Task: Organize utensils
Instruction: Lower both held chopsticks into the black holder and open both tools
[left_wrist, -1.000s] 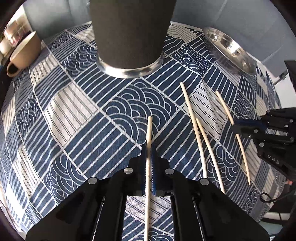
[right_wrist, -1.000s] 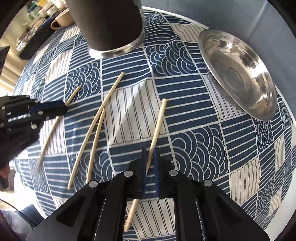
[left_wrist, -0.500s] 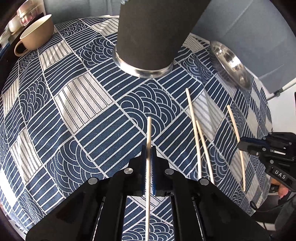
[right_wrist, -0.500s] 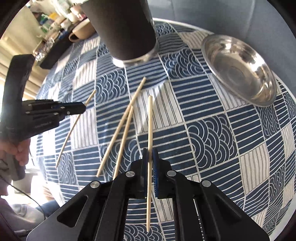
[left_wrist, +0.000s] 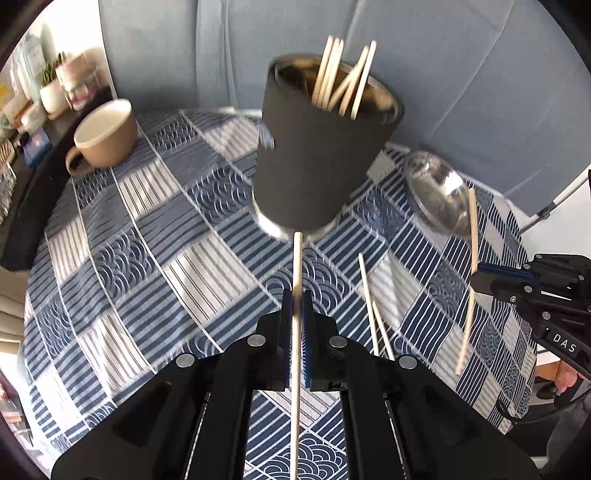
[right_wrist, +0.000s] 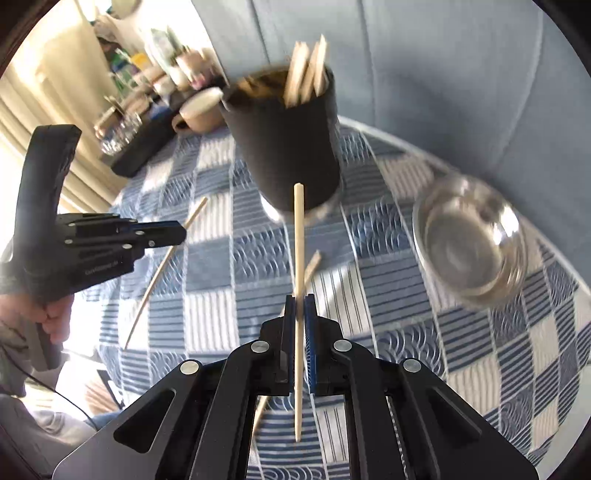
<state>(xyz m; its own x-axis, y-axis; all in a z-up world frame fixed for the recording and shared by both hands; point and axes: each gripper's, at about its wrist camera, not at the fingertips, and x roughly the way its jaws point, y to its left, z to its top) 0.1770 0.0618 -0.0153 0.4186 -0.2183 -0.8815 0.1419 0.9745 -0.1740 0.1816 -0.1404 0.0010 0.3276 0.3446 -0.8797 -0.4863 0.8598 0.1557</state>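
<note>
A black utensil cup with a steel base stands on the patterned cloth and holds several wooden chopsticks; it also shows in the right wrist view. My left gripper is shut on a chopstick, held above the table and pointing at the cup's base. My right gripper is shut on another chopstick, also lifted and pointing at the cup. Two loose chopsticks lie on the cloth between the grippers.
A steel bowl sits right of the cup. A beige mug stands at the far left. The round table has a blue and white cloth. A grey sofa back is behind it. Clutter sits on a side shelf at left.
Both grippers have risen from the cloth, each lifting its chopstick, and tilted up so the cup's open top and its chopsticks come into view.
</note>
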